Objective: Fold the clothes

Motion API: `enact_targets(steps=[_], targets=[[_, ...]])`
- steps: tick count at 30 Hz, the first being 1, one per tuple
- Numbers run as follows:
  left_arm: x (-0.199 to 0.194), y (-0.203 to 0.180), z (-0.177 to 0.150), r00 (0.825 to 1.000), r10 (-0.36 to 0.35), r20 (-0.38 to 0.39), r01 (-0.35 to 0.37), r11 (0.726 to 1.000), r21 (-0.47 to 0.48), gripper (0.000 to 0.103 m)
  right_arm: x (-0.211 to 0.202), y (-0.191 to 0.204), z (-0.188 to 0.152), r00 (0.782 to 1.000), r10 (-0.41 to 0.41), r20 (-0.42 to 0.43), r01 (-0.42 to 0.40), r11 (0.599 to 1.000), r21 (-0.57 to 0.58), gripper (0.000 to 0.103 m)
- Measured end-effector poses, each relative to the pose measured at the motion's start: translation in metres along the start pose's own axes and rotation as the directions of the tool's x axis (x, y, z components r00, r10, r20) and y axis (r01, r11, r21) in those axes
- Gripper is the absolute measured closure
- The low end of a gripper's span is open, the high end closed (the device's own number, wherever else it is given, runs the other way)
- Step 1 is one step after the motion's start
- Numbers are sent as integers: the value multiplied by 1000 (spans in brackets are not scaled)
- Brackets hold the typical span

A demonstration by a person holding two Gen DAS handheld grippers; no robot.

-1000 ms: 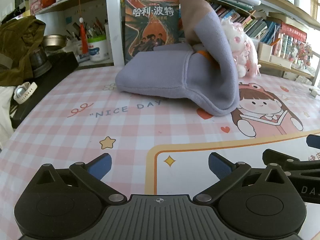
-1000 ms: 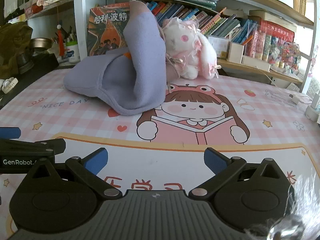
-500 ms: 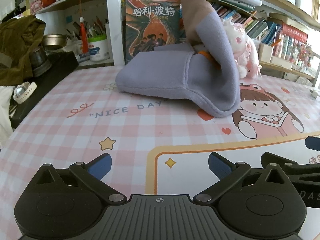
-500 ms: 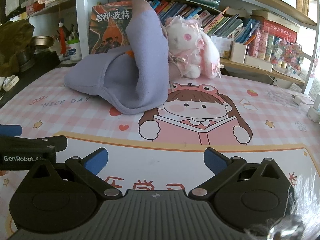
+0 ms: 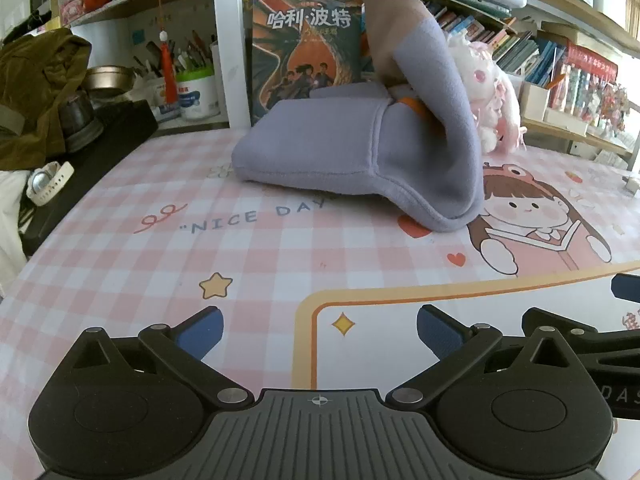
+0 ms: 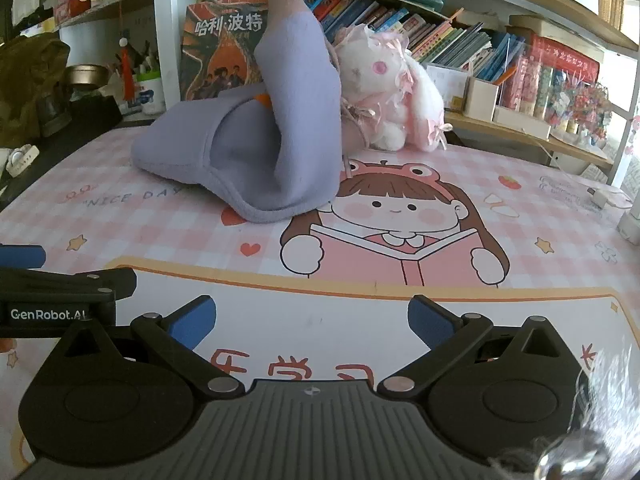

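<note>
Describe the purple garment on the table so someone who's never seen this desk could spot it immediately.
On the pink checked desk mat, look toward the bookshelf at the back. The lavender fleece garment lies heaped before the Harry Potter book, left of the white plush bunny; it is the only cloth there, one flap standing upright.

A lavender garment [image 5: 340, 148] with a tan cuff lies on a pink-and-white checked mat [image 5: 240, 264] printed with a cartoon girl.

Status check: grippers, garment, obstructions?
Left gripper open, empty. Right gripper open, empty. Purple garment heaped at mat's far side, untouched. Plush bunny crowding behind it.
</note>
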State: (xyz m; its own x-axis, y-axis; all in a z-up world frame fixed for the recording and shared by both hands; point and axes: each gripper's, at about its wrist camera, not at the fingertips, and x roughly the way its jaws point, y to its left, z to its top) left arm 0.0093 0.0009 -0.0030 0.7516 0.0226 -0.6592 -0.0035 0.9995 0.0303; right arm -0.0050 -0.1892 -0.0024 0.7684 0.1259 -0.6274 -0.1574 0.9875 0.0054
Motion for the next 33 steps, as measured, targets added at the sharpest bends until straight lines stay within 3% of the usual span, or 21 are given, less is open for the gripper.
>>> enact_targets(steps=[13, 21, 27, 30, 33], targets=[[2, -5, 0, 1000, 22, -5, -22, 999, 29, 0, 3, 2, 1, 1000, -3, -6, 2, 1000, -24, 0], [2, -5, 3, 1000, -21, -19, 21, 999, 27, 0, 1, 1, 4, 997, -74, 28, 76, 996, -53, 0], [9, -4, 14, 997, -60, -49, 59, 998, -26, 0, -1, -6, 9, 998, -53, 31, 54, 997, -49, 1], [18, 1, 29, 996, -67, -51, 63, 995, -72, 0, 3, -11, 13, 999, -49, 13, 50, 998, -33, 3], [28, 7, 45, 996, -72, -52, 65, 991, -114, 5, 12, -21, 19, 999, -38, -26, 38, 999, -1, 18]])
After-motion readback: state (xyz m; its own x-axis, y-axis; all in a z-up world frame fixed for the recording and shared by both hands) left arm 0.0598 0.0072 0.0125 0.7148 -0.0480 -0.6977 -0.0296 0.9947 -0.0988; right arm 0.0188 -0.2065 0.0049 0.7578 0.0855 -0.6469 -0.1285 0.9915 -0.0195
